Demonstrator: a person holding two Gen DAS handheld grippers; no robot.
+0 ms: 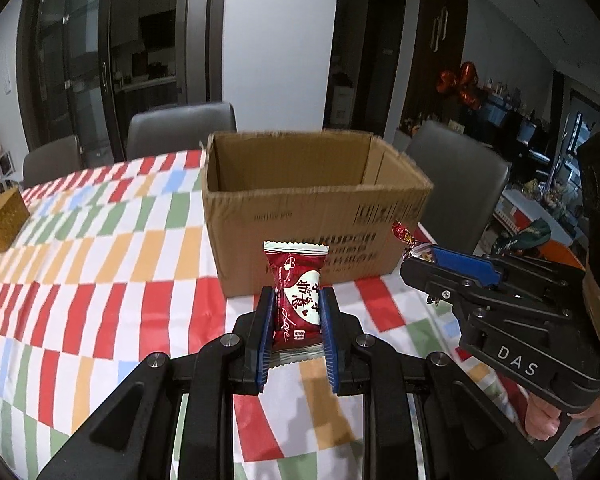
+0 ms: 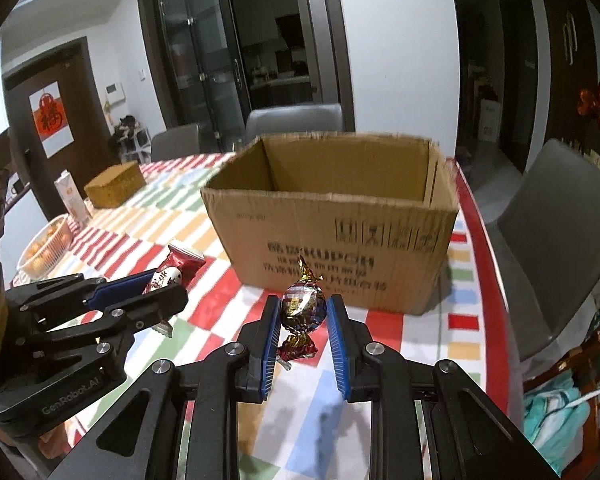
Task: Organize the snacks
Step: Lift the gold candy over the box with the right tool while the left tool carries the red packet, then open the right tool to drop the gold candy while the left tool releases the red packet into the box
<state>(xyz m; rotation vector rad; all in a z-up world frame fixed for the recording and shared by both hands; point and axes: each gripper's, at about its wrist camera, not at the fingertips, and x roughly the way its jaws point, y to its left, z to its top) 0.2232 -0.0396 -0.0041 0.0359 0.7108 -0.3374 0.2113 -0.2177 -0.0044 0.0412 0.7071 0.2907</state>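
Both snacks were held clear of the surface (image 1: pixel 100 264), just short of the box (image 1: pixel 316 216), so the step in hand was judged to be the carry toward it. The left tongs (image 1: pixel 296 320) were clamped on a red packet (image 1: pixel 296 300), held upright with its white crimped edge on top and a heart-shaped panel with lettering on its face. The right tongs (image 2: pixel 304 320) were closed on a candy (image 2: pixel 303 307), a round foil-wrapped sweet in dark red and gold with a twisted end above and below. The box stood open-topped on the checked cloth, and what could be seen of its inside showed no contents. The next move was judged to call for each snack to be raised above the near wall, carried over the opening, and let go only once clear of the rim.
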